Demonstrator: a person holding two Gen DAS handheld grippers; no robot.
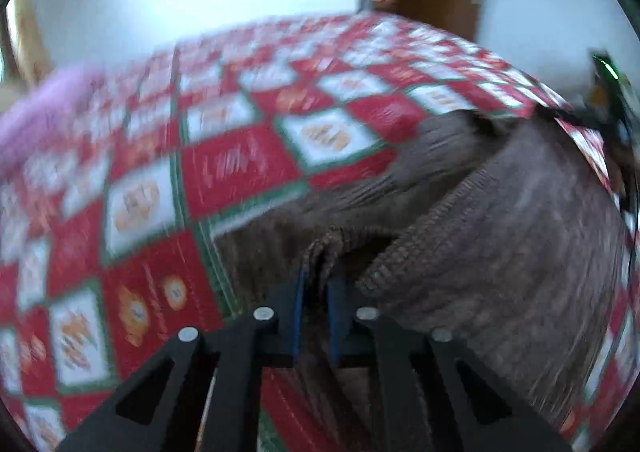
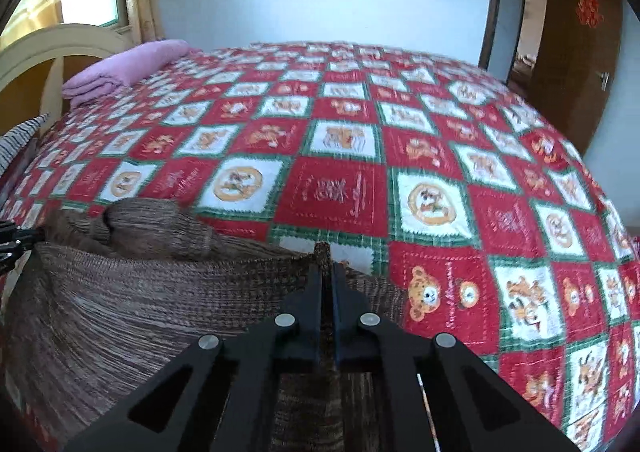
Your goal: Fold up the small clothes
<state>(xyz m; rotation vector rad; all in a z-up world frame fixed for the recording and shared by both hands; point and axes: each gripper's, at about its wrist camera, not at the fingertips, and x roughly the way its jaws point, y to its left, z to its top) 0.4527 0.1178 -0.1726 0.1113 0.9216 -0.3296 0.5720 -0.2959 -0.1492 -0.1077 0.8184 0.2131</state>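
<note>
Both tongs are pinching the brown knitted garment (image 2: 132, 292): the right tongs (image 2: 327, 272) gripping a thin edge low in the frame, the left tongs (image 1: 316, 284) clamping a bunched hem. That narrow bite is risking a slip, and uneven pulling would be skewing the fold. Beyond, the garment is lying on the red checked bedspread (image 2: 400, 123); a pink folded blanket (image 2: 124, 65) is sitting upper left, a brown door (image 2: 576, 51) upper right.
</note>
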